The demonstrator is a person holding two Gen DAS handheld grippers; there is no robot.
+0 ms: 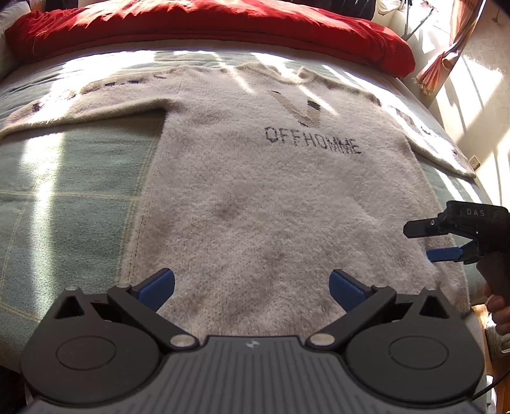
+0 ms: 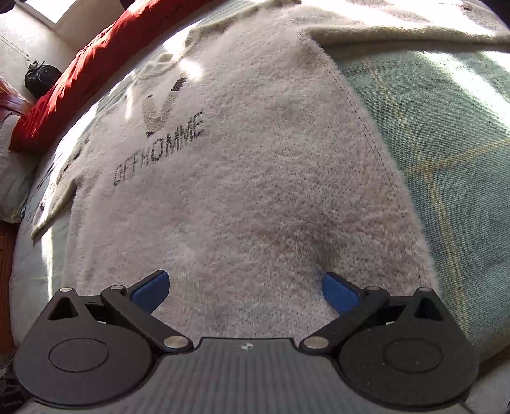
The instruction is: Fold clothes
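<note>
A fuzzy cream sweater (image 1: 255, 197) with black "OFFHOMME" lettering lies flat on a bed, both sleeves spread sideways, hem toward me. My left gripper (image 1: 251, 285) hovers open over the hem's middle, blue pads wide apart, nothing between them. In the left wrist view my right gripper (image 1: 424, 242) is at the sweater's right edge, held by a hand, its fingers apart. In its own view the right gripper (image 2: 245, 286) is open over the sweater (image 2: 242, 178) near the hem, and its right pad presses a small dent into the knit.
A pale green plaid bedspread (image 1: 67, 203) covers the bed (image 2: 446, 133). A red duvet (image 1: 204, 28) is bunched along the far side. A curtain (image 1: 446, 54) and sunlit wall stand at the right. A dark bag (image 2: 40, 79) sits on the floor beyond the bed.
</note>
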